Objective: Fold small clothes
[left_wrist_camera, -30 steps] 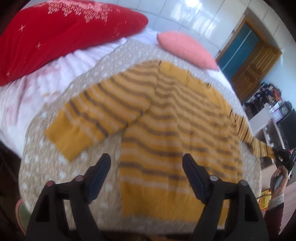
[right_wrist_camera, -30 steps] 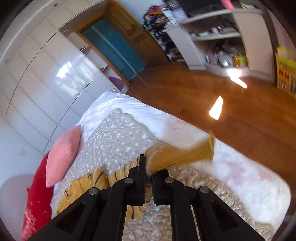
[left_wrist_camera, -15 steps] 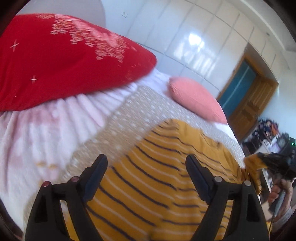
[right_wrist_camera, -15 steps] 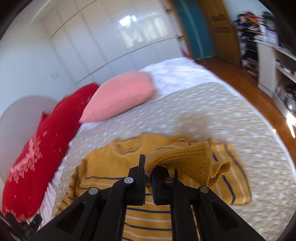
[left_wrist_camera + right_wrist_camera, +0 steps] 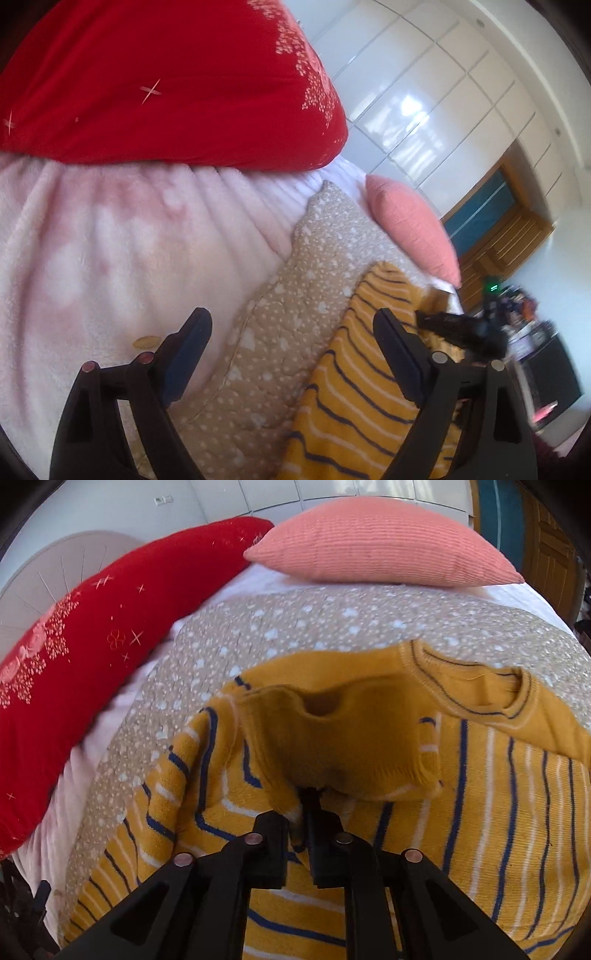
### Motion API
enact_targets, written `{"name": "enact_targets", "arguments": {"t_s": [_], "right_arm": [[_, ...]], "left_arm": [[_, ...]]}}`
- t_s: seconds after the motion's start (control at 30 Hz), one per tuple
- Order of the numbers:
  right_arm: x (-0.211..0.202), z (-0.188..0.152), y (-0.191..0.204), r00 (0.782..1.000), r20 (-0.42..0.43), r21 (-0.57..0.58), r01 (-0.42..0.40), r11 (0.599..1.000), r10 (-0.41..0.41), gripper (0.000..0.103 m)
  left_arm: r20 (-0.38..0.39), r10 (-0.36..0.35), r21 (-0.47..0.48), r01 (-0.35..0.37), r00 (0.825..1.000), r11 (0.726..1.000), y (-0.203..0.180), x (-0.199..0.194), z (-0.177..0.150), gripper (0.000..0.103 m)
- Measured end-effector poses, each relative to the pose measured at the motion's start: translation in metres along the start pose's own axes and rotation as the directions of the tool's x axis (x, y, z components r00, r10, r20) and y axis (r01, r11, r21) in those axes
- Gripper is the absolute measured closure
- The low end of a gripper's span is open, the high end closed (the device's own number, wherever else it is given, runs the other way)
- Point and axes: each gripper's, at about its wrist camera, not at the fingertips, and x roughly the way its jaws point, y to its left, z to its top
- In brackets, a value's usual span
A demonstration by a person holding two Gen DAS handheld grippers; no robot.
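A mustard-yellow striped knit sweater [image 5: 498,782] lies flat on a beige dotted blanket [image 5: 295,627]; it also shows in the left wrist view [image 5: 354,391]. My right gripper [image 5: 301,801] is shut on the sweater's sleeve cuff [image 5: 354,746] and holds it over the sweater's chest, below the collar [image 5: 480,698]. My left gripper [image 5: 291,354] is open and empty, above the blanket's edge [image 5: 258,354] beside the sweater's left side. The right gripper also shows in the left wrist view [image 5: 458,328], dark and blurred.
A large red pillow [image 5: 166,81] and a pink cushion [image 5: 380,542] lie at the head of the bed. A pale pink fleece cover [image 5: 92,251] spreads left of the blanket. A white wardrobe [image 5: 443,92] and a wooden door [image 5: 502,229] stand beyond.
My right gripper carried the sleeve cuff from the bed's edge inward across the sweater's body. My left gripper swung left, from over the sweater's hem to the blanket's edge.
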Motion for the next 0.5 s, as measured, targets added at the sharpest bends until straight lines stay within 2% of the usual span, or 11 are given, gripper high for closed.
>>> {"name": "enact_targets", "arguments": {"t_s": [0.07, 0.17, 0.23, 0.43, 0.5], "right_arm": [[-0.002, -0.003, 0.006, 1.000, 0.005, -0.017, -0.020, 1.000, 0.020, 0.069], [-0.008, -0.001, 0.020, 0.999, 0.003, -0.039, -0.053, 0.998, 0.053, 0.067], [-0.014, -0.002, 0.035, 0.997, -0.003, -0.073, -0.073, 0.995, 0.073, 0.067], [-0.060, -0.026, 0.073, 0.983, -0.023, -0.153, -0.185, 0.971, 0.184, 0.064], [-0.078, -0.042, 0.090, 0.973, -0.044, -0.214, -0.229, 0.950, 0.225, 0.058]], "left_arm": [[0.014, -0.022, -0.029, 0.023, 1.000, 0.999, 0.006, -0.004, 0.002, 0.015], [0.046, -0.056, -0.071, 0.059, 0.997, 0.996, 0.015, -0.012, 0.006, 0.014], [0.065, -0.051, -0.083, 0.056, 0.997, 0.995, 0.021, -0.016, 0.009, 0.013], [0.130, 0.066, -0.201, -0.039, 0.989, 0.979, 0.055, -0.035, 0.018, 0.013], [0.156, 0.115, -0.259, -0.072, 0.981, 0.963, 0.069, -0.046, 0.021, 0.013]]}}
